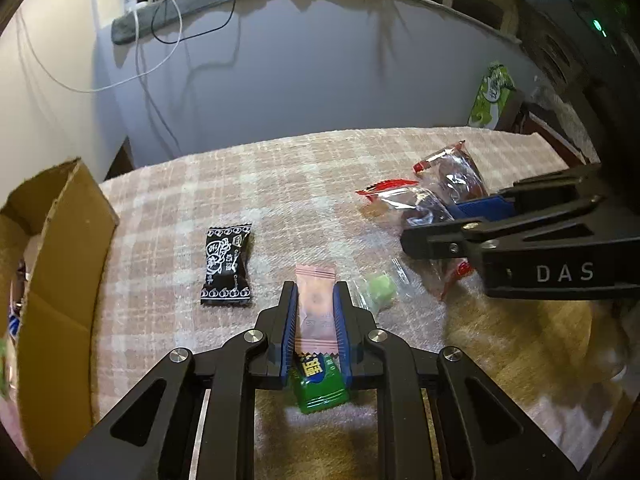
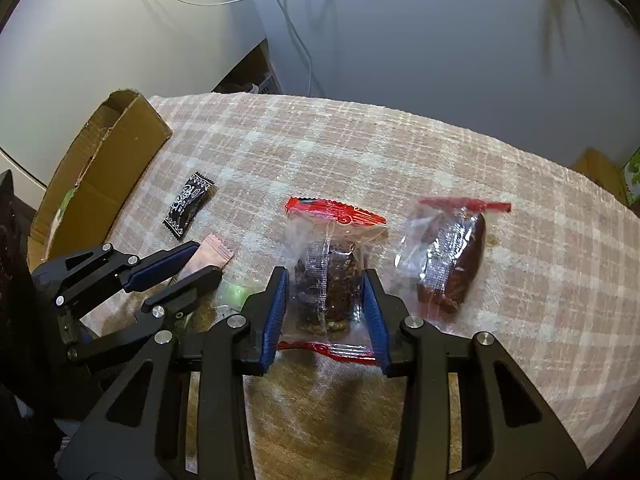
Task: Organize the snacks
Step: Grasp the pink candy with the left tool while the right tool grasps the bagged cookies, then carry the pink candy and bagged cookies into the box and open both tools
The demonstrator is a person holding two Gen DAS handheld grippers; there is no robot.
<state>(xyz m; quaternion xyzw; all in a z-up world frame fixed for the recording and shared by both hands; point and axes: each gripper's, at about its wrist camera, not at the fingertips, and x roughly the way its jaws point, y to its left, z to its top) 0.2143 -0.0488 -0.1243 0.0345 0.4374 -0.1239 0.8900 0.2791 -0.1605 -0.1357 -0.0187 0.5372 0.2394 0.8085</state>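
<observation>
My left gripper [image 1: 316, 286] is shut on a pink candy packet [image 1: 316, 312], its blue pads pressing both long sides. Under it lies a green packet [image 1: 318, 384]. A black candy [image 1: 228, 266] lies to the left on the checked cloth, and a small green candy [image 1: 380, 286] in clear wrap to the right. My right gripper [image 2: 326, 274] is shut on a clear, red-edged packet [image 2: 332, 240] of dark fruit. A second such packet [image 2: 452, 256] lies to its right. In the right wrist view, the left gripper [image 2: 206, 258] is at the left, holding the pink packet [image 2: 214, 250].
An open cardboard box [image 1: 60, 260] stands at the table's left edge, also visible as the box [image 2: 108, 172] in the right wrist view. A green tissue pack [image 1: 492, 96] sits at the far right. Cables hang on the wall behind the checked cloth [image 2: 360, 152].
</observation>
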